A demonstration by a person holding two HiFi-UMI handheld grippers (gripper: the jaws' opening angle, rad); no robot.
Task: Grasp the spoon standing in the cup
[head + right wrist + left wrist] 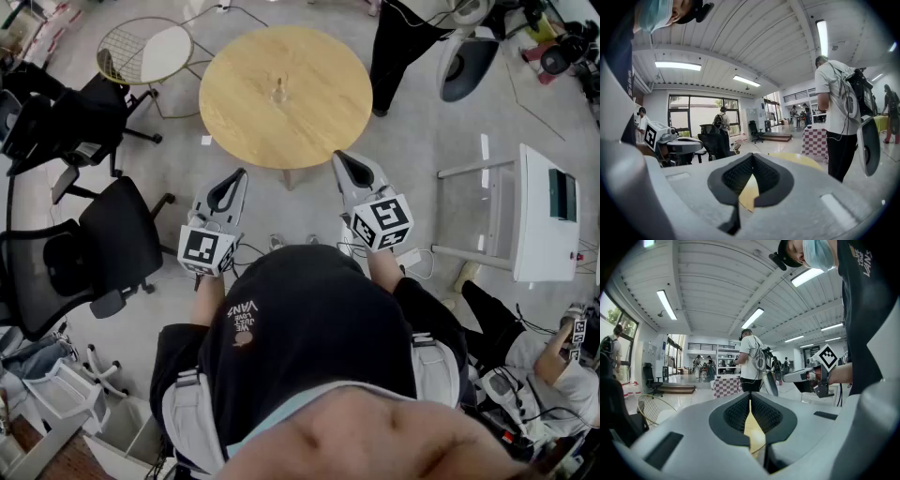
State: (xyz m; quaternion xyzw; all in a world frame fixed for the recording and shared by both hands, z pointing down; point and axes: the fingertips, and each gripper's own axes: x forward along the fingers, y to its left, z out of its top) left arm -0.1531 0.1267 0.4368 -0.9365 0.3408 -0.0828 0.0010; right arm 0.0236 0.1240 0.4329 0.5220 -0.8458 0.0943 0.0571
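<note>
A small clear cup with a thin spoon standing in it sits near the middle of the round wooden table in the head view. Both grippers hover short of the table's near edge, well apart from the cup. My left gripper is shut with nothing in it, its dark pads meeting in its own view. My right gripper is shut and empty too. Only a strip of tabletop shows beyond the jaws; the cup is hidden in both gripper views.
Black office chairs stand on the left, with a round wire side table behind them. A white desk stands on the right. A person stands beyond the table, and another sits on the floor at lower right.
</note>
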